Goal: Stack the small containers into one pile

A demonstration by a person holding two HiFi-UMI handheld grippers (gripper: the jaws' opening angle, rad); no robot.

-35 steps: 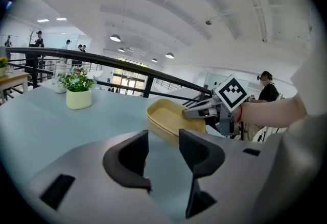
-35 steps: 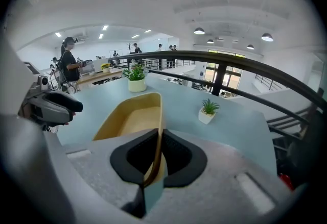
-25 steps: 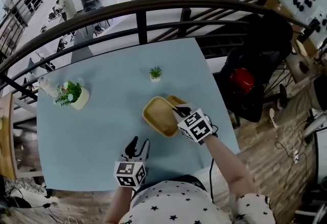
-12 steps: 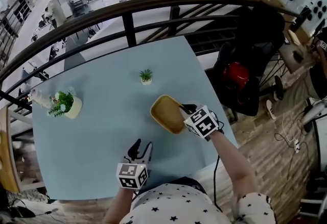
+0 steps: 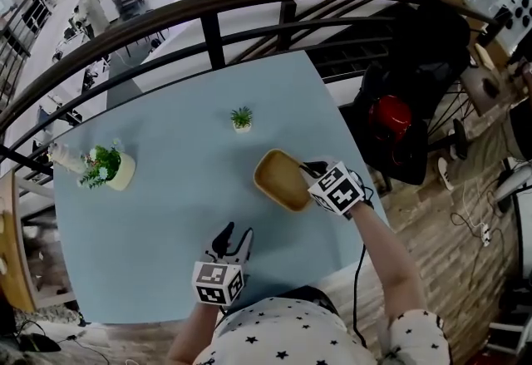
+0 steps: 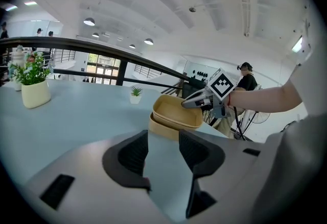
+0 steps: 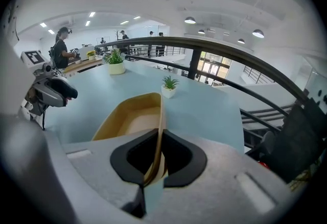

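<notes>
The right gripper [image 5: 309, 168] is closed almost completely, its two pads pinching the thin right-hand wall of the upper container [image 5: 281, 180], a shallow tan tray with rounded corners. In the right gripper view the wall runs straight up between the pads of this gripper [image 7: 160, 139], and the rest of the upper container [image 7: 130, 118] spreads away to the far left of them with its open side up. In the left gripper view the upper container [image 6: 176, 112] is set into a lower container [image 6: 163, 128] of the same colour and shape. Its rim stands above the lower one's rim, and the right gripper [image 6: 191, 103] reaches in from the right onto its edge. How deeply it has settled cannot be told. The pile is toward the right edge of the pale blue table [image 5: 166, 189], on its near half. The left gripper [image 5: 234, 237] is over the near part of the table, to the left of the pile and well apart from it. The jaws of the left gripper [image 6: 163, 146] stand apart with only bare tabletop showing between them, and they point toward the pile. A small potted plant [image 5: 242, 119] stands farther off, beyond the containers. A larger potted plant [image 5: 104, 166] stands near the left edge.
</notes>
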